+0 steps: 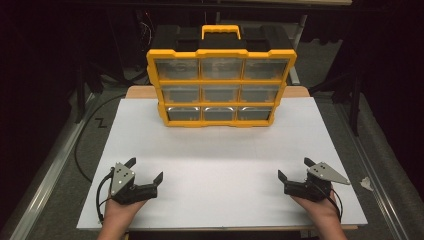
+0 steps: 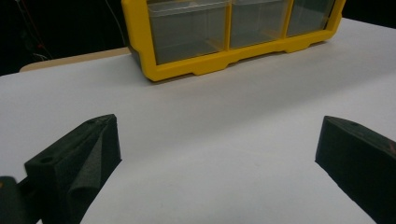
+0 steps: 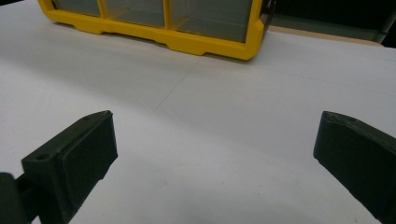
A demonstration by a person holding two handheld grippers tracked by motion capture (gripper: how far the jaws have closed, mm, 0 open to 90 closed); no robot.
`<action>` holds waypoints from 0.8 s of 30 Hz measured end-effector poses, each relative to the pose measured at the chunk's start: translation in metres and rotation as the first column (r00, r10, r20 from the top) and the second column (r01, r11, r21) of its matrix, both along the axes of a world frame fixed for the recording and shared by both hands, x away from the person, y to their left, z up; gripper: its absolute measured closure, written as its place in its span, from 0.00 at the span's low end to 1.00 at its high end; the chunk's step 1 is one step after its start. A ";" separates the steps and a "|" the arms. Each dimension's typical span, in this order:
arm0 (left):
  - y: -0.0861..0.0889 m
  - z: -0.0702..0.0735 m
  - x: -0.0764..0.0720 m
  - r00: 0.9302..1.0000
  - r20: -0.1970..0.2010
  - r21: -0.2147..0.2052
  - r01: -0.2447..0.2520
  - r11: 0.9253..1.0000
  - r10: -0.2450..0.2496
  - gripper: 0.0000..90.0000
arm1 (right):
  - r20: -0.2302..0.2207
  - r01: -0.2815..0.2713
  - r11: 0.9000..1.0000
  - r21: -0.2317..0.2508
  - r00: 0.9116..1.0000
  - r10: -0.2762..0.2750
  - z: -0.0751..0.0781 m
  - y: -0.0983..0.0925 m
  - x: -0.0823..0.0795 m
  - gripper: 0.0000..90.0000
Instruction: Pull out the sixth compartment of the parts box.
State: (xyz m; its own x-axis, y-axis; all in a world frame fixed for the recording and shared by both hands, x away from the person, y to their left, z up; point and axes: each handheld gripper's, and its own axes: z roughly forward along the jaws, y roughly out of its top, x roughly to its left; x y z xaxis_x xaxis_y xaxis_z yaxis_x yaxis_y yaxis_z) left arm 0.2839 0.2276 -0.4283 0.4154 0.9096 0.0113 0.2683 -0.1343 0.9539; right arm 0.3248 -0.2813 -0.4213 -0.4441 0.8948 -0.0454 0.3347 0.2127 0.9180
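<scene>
A yellow and black organiser case (image 1: 220, 80) with clear drawers in three rows stands upright at the far middle of the white table (image 1: 220, 165). My left gripper (image 1: 146, 170) rests near the front left, held by a hand, jaws wide apart and empty. At the front right my right gripper (image 1: 295, 169) is likewise open with nothing between its jaws. In the left gripper view the case's bottom drawers (image 2: 233, 28) lie ahead beyond my left gripper (image 2: 217, 140). The right gripper view shows the case's bottom corner (image 3: 205, 28) past my right gripper (image 3: 215, 140).
The white board ends at a front edge (image 1: 215, 227) just before the hands. Dark floor, cables (image 1: 82, 145) and a metal rail (image 1: 45, 180) lie to the left. A small pale scrap (image 1: 366, 184) lies on the floor at the right.
</scene>
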 end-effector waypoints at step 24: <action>0.001 -0.001 0.002 1.000 0.016 -0.018 -0.016 1.000 0.017 0.01 | 0.036 0.000 1.000 -0.025 0.999 0.001 0.000 0.006 0.001 0.01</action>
